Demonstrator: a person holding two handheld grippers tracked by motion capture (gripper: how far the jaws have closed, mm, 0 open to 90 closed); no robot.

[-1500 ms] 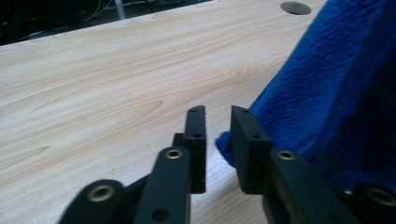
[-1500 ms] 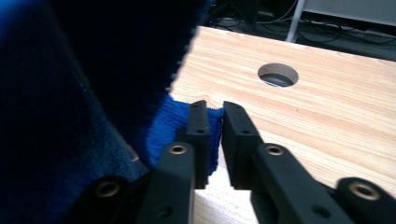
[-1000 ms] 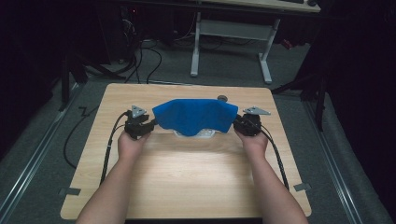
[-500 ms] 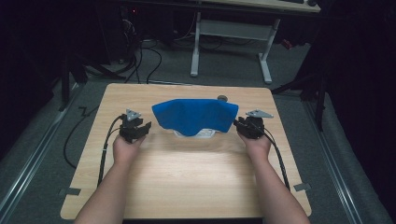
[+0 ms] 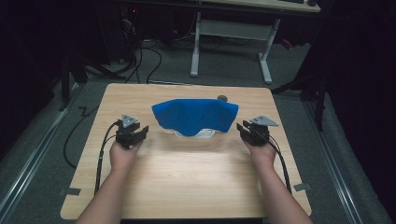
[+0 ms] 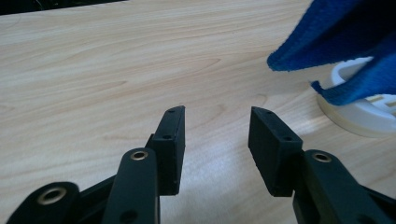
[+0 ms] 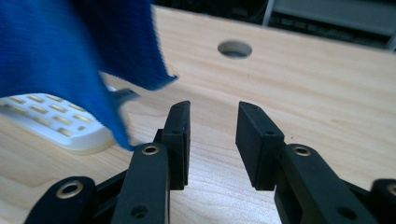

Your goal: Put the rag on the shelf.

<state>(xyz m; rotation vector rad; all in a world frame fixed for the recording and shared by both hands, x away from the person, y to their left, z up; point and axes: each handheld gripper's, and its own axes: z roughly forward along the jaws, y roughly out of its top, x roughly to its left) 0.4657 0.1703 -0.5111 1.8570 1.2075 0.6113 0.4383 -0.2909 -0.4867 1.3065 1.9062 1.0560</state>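
Blue cloth draped between two empty claws.
Left claw and right claw gape apart, clear of it, toward the worktop's side edges.

No writing, label, brand, number or sign can be read on anything in these pictures.
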